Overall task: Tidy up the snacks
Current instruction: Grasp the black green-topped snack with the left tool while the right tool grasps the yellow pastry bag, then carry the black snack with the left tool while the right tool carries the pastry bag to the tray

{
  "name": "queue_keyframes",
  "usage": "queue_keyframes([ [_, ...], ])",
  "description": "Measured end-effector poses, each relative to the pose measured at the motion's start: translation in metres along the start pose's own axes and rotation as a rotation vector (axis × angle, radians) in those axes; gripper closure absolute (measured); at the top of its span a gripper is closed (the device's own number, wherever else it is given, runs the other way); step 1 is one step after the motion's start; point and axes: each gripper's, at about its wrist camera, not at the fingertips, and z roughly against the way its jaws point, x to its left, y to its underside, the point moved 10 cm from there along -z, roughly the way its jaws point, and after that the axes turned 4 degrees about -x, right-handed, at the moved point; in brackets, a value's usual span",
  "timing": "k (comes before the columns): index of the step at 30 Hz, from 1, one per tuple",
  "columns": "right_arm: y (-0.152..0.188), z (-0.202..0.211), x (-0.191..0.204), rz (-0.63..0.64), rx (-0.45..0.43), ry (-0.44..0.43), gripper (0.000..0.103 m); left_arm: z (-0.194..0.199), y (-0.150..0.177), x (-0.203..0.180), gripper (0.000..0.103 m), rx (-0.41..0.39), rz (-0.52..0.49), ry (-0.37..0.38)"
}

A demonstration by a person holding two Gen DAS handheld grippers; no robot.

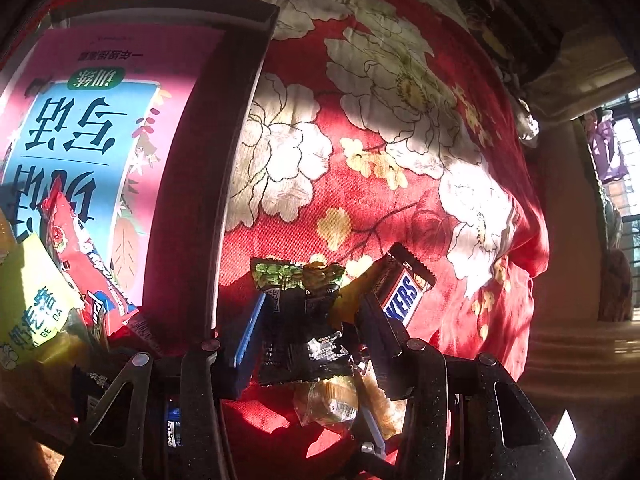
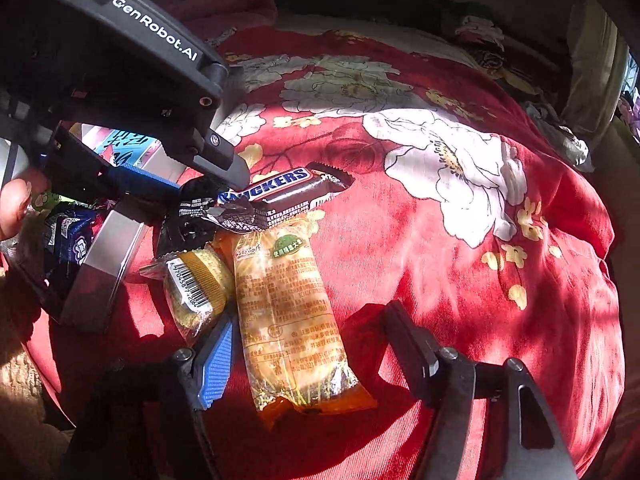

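Here the left gripper (image 1: pixel 310 320) jaws pinch a crinkled black-and-green snack packet (image 1: pixel 304 328); right gripper (image 2: pixel 316 344) jaws spread.

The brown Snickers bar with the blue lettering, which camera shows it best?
The right wrist view: the brown Snickers bar lies nearly whole on the red floral cloth, logo readable. The left wrist view shows only its far end behind a gripper finger.

You're in a home, most likely a bedroom. The snacks lie on a soft red quilt (image 2: pixel 460 280) printed with big white flowers, rumpled like bedding. Beyond its far edge you see a curtain (image 1: pixel 588 76) and a sunlit barred window (image 1: pixel 630 152), with clothes (image 1: pixel 610 148) hanging by it.
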Motion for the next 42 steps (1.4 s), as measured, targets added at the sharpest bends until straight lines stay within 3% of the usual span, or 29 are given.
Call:
queue_keyframes([
  [2, 0.000, -0.003, -0.001, -0.007, 0.002, -0.006, 0.032, -0.001, 0.000, 0.004, 0.065, 0.004, 0.005, -0.020],
  [9, 0.004, -0.011, 0.001, -0.007, 0.018, -0.026, 0.030, -0.006, 0.003, 0.000, 0.065, -0.010, -0.074, -0.104],
  [17, 0.000, -0.016, 0.004, 0.020, 0.007, -0.027, 0.024, -0.008, 0.002, -0.004, 0.064, -0.025, -0.114, -0.142],
  [18, -0.002, -0.015, 0.002, 0.006, 0.002, -0.035, 0.028, -0.010, 0.003, -0.007, 0.064, -0.029, -0.116, -0.145],
  [22, -0.009, -0.007, -0.013, -0.084, -0.032, -0.060, 0.059, -0.013, 0.004, -0.013, 0.065, -0.037, -0.137, -0.130],
  [24, -0.010, -0.003, -0.020, -0.144, -0.044, -0.088, 0.068, -0.012, 0.004, -0.015, 0.066, -0.045, -0.140, -0.114],
  [31, -0.022, 0.018, -0.026, -0.246, -0.134, -0.180, 0.070, -0.002, 0.007, -0.013, 0.068, -0.068, -0.108, -0.014],
  [42, -0.033, 0.043, -0.020, -0.267, -0.225, -0.225, 0.070, 0.031, 0.014, -0.011, 0.068, -0.124, -0.127, 0.051],
])
